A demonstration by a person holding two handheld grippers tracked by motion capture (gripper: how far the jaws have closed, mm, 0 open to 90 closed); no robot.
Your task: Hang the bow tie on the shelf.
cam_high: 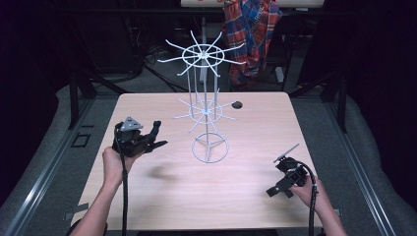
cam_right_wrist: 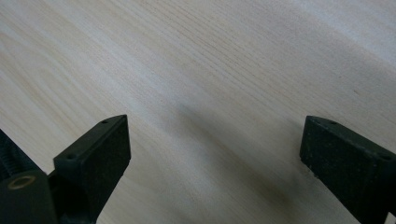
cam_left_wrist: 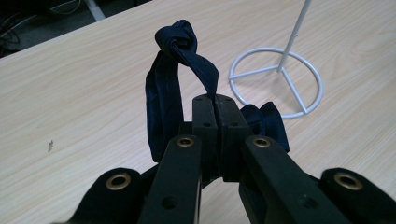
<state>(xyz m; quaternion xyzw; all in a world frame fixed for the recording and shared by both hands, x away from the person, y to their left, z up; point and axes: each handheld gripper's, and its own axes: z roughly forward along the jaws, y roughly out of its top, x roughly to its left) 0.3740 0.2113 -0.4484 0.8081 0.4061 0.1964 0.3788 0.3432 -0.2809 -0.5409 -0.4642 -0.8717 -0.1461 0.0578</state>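
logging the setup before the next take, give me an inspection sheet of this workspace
surface: light wooden table, small dark round spot near far edge
job's things: dark navy knotted fabric strip; white wire two-tier display rack at centre
clutter: nothing seen
grippers: left gripper shut on the strip, held above the table; right gripper open over bare wood
cables: black cable trails from left gripper
surroundings: red plaid cloth hanging behind table

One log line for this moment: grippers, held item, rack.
left gripper: shut on knotted dark strap | right gripper: open, nothing between, over table | white rack: upright, bare
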